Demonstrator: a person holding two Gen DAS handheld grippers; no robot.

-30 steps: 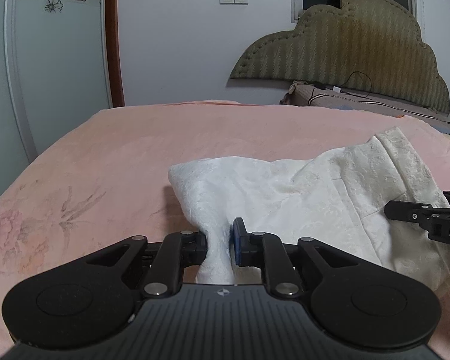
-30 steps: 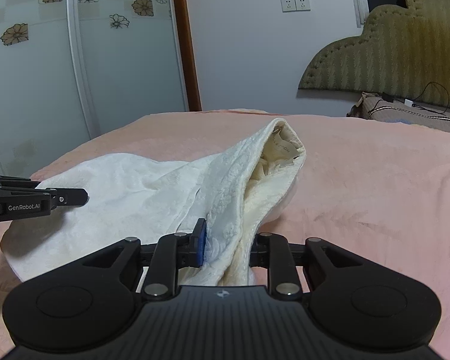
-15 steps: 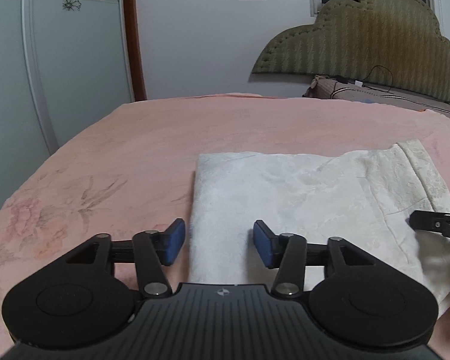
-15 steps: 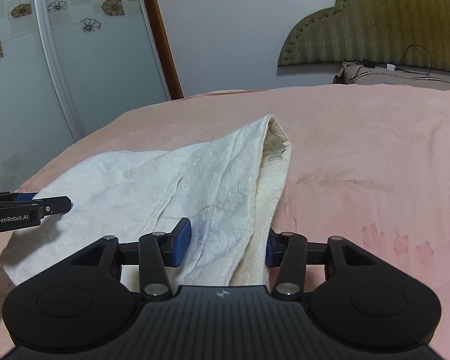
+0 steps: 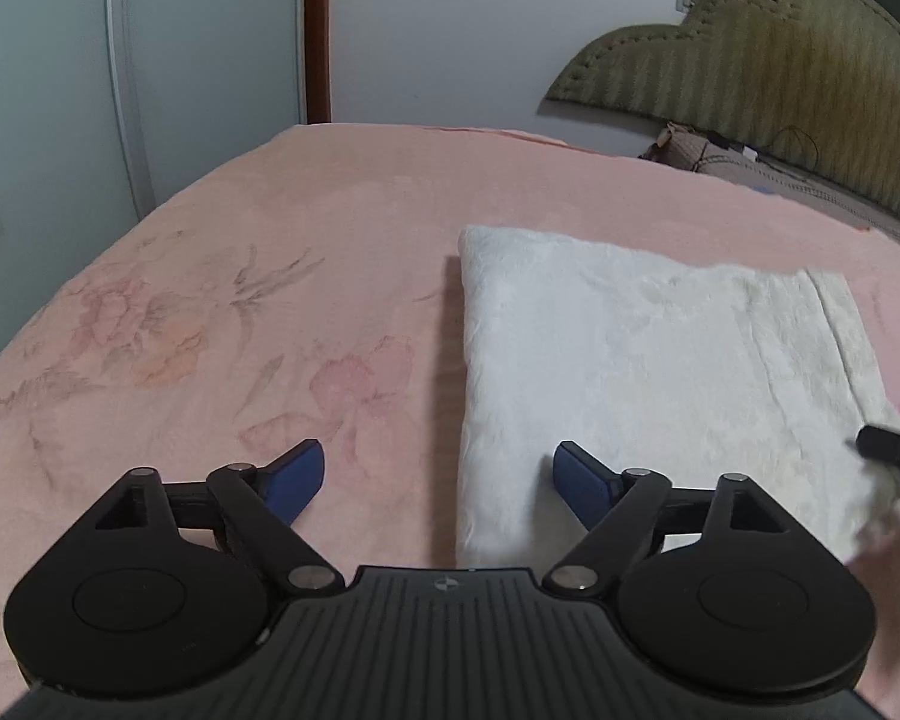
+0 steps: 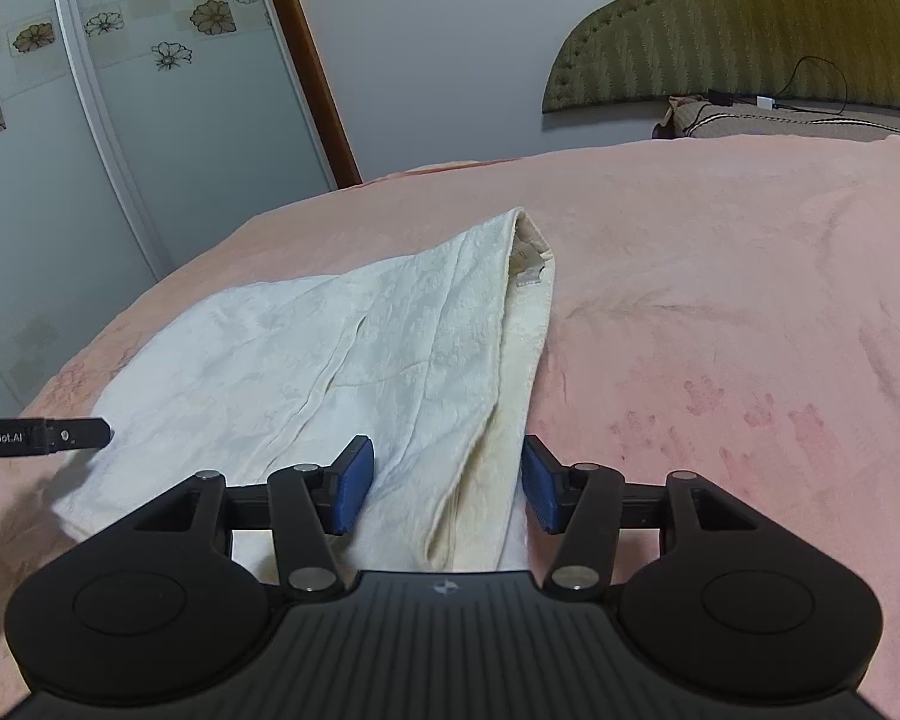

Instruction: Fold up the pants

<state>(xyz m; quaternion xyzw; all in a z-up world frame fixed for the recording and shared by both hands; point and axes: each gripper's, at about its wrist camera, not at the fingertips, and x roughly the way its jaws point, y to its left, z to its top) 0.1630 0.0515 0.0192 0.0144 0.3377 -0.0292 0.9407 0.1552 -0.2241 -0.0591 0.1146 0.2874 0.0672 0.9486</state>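
Pink bedding (image 5: 270, 276) carries the folded white pants (image 5: 642, 360), lying flat. Left gripper (image 5: 438, 480) jaws are opening wide, straddling the near-left edge; right gripper (image 6: 447, 489) jaws are opening around the waistband edge, unpinched. Best to withdraw both cleanly without dragging the cloth.

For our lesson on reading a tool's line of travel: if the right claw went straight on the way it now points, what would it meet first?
Probably the white pants: the right claw, opening, already straddles their near edge on the pink bedspread. Depth is uncertain.
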